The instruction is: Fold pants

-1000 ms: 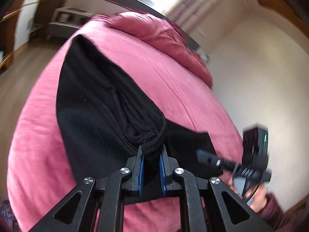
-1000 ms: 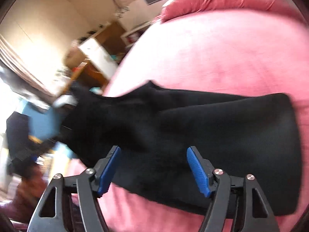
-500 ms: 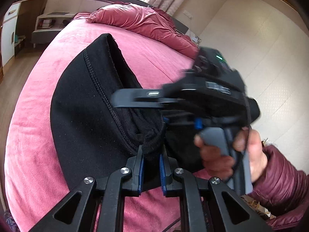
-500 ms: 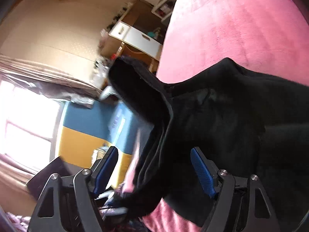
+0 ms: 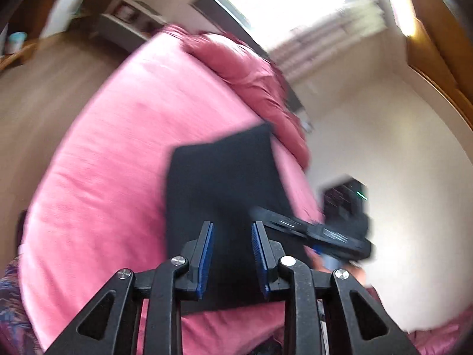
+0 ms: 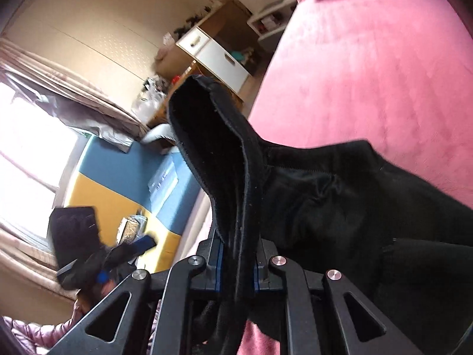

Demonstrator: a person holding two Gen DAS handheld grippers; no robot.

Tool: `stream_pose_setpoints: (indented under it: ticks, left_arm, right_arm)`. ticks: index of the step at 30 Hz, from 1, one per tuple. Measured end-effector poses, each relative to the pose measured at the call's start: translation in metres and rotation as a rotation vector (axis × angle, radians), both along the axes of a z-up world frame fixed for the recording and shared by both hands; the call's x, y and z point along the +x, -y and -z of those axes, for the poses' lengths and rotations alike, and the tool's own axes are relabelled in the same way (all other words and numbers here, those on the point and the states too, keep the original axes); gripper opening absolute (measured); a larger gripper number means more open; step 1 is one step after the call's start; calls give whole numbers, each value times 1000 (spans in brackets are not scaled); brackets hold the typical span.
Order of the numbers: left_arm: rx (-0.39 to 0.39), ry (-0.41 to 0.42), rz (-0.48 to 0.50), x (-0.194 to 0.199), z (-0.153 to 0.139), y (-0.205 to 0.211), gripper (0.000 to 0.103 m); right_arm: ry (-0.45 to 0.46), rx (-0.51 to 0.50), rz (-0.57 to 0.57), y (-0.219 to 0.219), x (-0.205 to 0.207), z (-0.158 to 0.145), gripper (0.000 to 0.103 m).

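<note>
Black pants (image 5: pixel 221 183) lie on a pink bed (image 5: pixel 118 148); the left wrist view is blurred. My left gripper (image 5: pixel 232 254) is open and empty, above the near end of the pants. My right gripper (image 6: pixel 236 263) is shut on a thick edge of the pants (image 6: pixel 224 159), which stands up in a flap; the rest of the pants (image 6: pixel 354 201) trails onto the bed (image 6: pixel 369 74). The right gripper also shows in the left wrist view (image 5: pixel 322 233) at the right. The left gripper shows blurred in the right wrist view (image 6: pixel 85 254) at the lower left.
A rumpled pink duvet (image 5: pixel 251 74) lies at the far end of the bed under a window. White and wood drawers (image 6: pixel 218 50) and a blue and yellow panel (image 6: pixel 118 177) stand beside the bed. A cream wall (image 5: pixel 399 148) is on the right.
My left gripper has let go of the pants, opened and pulled back. My right gripper has shut on the pants' edge that it was open around.
</note>
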State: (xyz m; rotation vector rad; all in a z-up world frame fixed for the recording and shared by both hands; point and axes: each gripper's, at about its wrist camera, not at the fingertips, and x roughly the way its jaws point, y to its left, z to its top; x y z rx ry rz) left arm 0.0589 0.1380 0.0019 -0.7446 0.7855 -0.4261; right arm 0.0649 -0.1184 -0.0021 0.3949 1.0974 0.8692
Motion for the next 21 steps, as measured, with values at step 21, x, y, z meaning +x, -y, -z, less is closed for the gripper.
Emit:
stream_pose_setpoints:
  ticks: [21]
  left_arm:
    - [197,-154,241,-24,31,43,27]
  right_arm:
    - [65,135,171,65,-28,-74,14]
